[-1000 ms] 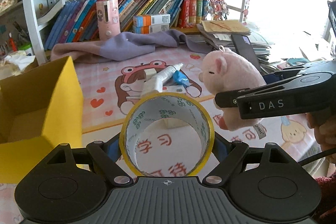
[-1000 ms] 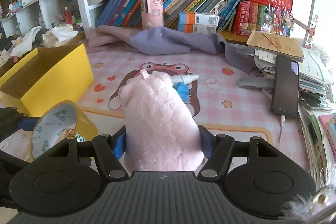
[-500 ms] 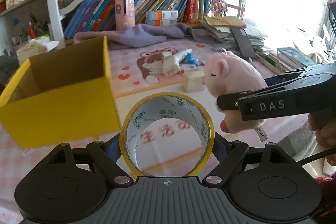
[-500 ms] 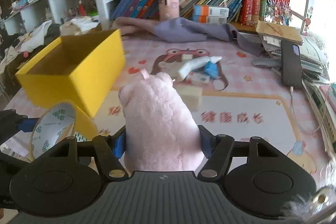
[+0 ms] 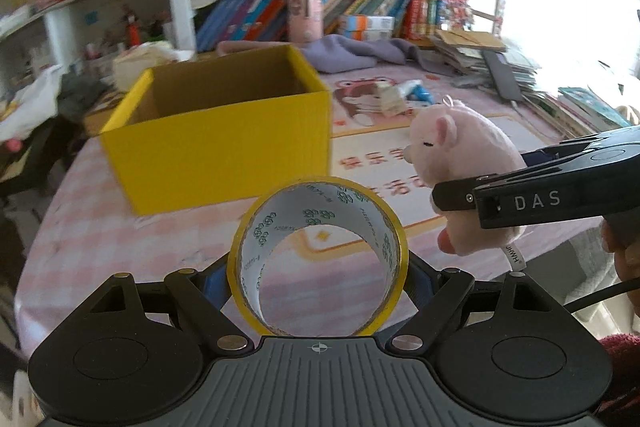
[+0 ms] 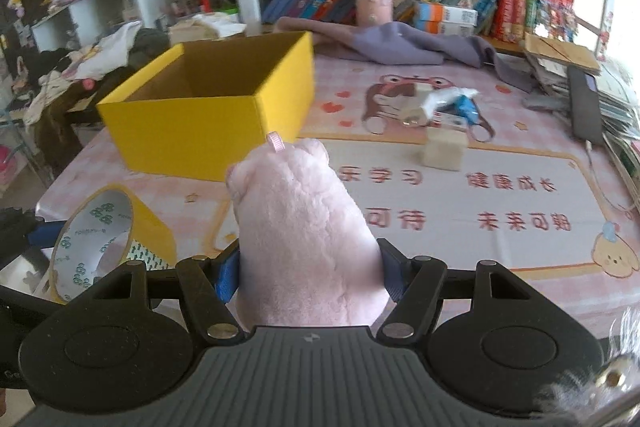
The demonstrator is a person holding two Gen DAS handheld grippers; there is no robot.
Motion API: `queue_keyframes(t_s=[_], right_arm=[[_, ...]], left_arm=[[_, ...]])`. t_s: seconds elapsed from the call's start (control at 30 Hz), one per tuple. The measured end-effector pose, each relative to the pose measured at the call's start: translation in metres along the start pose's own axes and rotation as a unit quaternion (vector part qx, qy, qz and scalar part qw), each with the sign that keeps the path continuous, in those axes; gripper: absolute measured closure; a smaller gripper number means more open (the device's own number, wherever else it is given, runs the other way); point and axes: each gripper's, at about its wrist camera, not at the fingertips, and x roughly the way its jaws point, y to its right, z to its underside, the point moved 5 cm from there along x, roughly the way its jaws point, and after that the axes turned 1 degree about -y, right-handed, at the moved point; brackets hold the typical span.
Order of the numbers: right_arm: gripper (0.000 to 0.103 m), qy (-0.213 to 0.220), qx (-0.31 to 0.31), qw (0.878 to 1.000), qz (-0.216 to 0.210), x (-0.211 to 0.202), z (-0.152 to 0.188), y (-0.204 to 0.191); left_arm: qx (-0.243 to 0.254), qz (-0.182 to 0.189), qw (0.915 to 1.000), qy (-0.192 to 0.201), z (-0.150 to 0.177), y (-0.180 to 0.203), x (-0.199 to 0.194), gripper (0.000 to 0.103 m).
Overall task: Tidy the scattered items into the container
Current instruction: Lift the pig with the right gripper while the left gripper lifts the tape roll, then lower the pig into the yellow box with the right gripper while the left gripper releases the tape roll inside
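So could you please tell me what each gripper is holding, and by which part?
Left gripper: tape roll, by its sides. Right gripper: plush pig, around its body.

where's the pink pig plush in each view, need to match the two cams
Left wrist view: pink pig plush at right of centre, clamped side-on in the right gripper.
Right wrist view: bottom centre, seen from behind between the fingers.
Shared landmark: yellow box, beyond and left of the plush.
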Motion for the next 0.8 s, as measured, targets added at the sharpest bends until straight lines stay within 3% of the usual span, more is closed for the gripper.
queue_keyframes(t_s=[0.47, 0.8], right_arm=[[0.038, -0.007, -0.076, 0.995, -0.062, 0.015, -0.009, -0.071], [0.038, 0.005, -0.094, 0.993, -0.073, 0.031, -0.03, -0.077]], left_arm=[[-0.062, -0.062, 0.9962, -0.004, 0.022, -0.053, -0.023, 0.018], [-0.068, -0.079, 0.9946, 0.001, 0.003, -0.073, -0.012, 0.018]])
